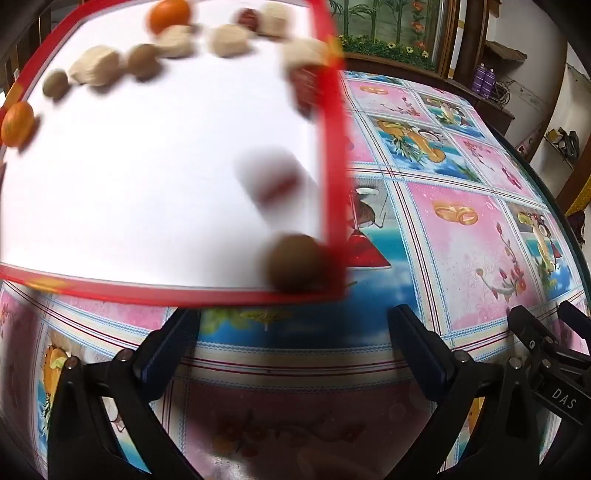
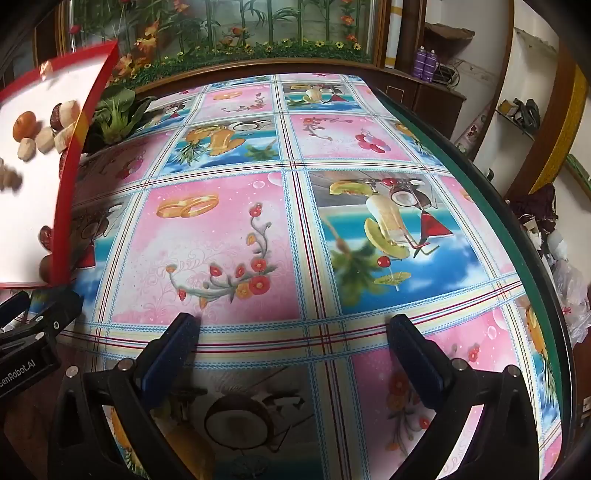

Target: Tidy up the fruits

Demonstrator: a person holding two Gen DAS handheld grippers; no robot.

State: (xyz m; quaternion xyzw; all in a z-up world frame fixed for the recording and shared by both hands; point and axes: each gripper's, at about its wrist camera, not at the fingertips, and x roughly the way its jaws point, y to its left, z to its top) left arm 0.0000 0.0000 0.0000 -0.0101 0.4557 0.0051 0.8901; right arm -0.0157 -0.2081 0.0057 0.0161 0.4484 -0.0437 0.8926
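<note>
A: The fruits sit on a white board with a red rim [image 1: 334, 147], ahead and to the left of the left gripper [image 1: 291, 332]. An orange [image 1: 169, 14] lies at its far edge, another orange [image 1: 16, 123] at its left edge, with pale peeled pieces [image 1: 96, 65] and small brown fruits [image 1: 143, 61] strung between them.

B: And the nearest one?

A: A round brown fruit [image 1: 295, 262] in the board's near right corner, just ahead of the left gripper's spread jaws. The view is blurred there, so its kind cannot be told.

B: The right gripper [image 2: 293, 332]?

A: Also spread wide and holding nothing, above the patterned counter [image 2: 332, 206]; the board lies well off to its left.

B: So which step is this?

A: Probably the approach, with nothing picked yet. The next move likely calls for the left gripper to go forward over the rim and straddle that brown fruit without nudging it away.
</note>
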